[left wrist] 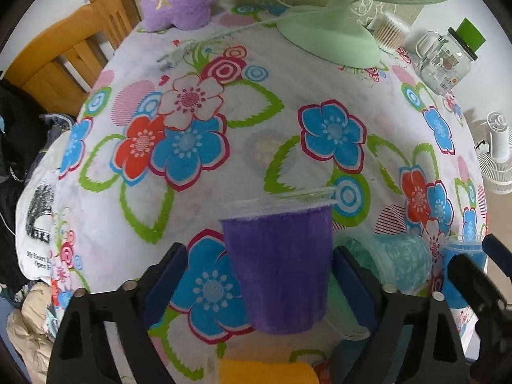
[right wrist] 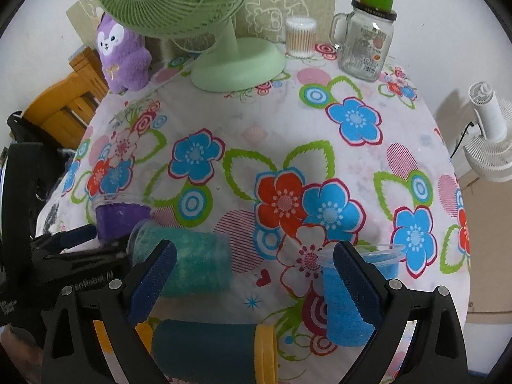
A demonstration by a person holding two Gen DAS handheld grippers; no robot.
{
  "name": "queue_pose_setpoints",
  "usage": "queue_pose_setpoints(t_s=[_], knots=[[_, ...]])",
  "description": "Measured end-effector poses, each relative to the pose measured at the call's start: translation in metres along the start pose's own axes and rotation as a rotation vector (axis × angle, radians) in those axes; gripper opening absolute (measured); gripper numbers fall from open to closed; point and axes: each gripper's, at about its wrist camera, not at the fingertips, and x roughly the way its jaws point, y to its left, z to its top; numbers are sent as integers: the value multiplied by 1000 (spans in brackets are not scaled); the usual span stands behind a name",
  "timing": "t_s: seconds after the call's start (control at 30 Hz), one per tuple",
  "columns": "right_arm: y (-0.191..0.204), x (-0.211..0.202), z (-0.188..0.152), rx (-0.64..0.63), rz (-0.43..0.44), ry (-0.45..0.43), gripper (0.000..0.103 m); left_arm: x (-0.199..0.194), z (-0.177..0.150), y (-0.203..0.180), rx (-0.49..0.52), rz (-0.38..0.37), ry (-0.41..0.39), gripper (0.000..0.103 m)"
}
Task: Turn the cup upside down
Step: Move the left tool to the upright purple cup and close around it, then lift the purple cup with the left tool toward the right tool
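A purple cup (left wrist: 281,268) stands upright, rim up, between the wide-open fingers of my left gripper (left wrist: 256,281); neither pad touches it. It also shows in the right wrist view (right wrist: 120,220). A teal cup (right wrist: 188,262) lies on its side on the flowered tablecloth (right wrist: 288,147), also seen in the left wrist view (left wrist: 393,262). A blue cup (right wrist: 348,300) stands upright behind the right finger of my open, empty right gripper (right wrist: 252,278). A dark teal cup with yellow rim (right wrist: 214,348) lies on its side at the near edge.
A green desk fan (right wrist: 230,64), a purple plush toy (right wrist: 123,57), a cotton-swab tub (right wrist: 300,36) and a glass mug jar with green lid (right wrist: 368,38) stand along the back. A wooden chair (left wrist: 64,60) is left; a white fan (right wrist: 489,134) is right.
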Motion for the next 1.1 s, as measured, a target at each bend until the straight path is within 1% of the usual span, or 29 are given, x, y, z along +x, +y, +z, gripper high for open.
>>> queue_pose_setpoints(t_s=[0.07,0.1,0.17,0.27,0.4,0.53,0.7,0.83,1.0,1.1], knots=[[0,2,-1,1,-1,3,100,4,1,1,-6,-18,11,70],[-1,3,-1,1,-1,5,100,7,2,1,-2,-26,18,67],[-1,3,-1,3,-2,6,100,5,3,1,-1,-35,6,65],[-1,0,-1,4,-1,-1,100,-5,1,0,20,-29,-42,64],[2,-9,-2,-5,7,-12,100,-21,-1,2,46,-43,-61,64],[6,-26,-5,-18,19,-26,100,-43,-6,0,102,-45,-97,64],[8,-52,-13,-38,26,-50,100,-75,-17,-16,219,-50,-145,64],[5,-75,-27,-36,31,-66,100,-97,-29,-30,311,-60,-169,64],[-1,-95,-51,-42,34,-70,100,-114,-55,-52,442,-70,-184,64],[-7,-103,-67,-36,26,-68,100,-121,-71,-63,498,-81,-189,64]])
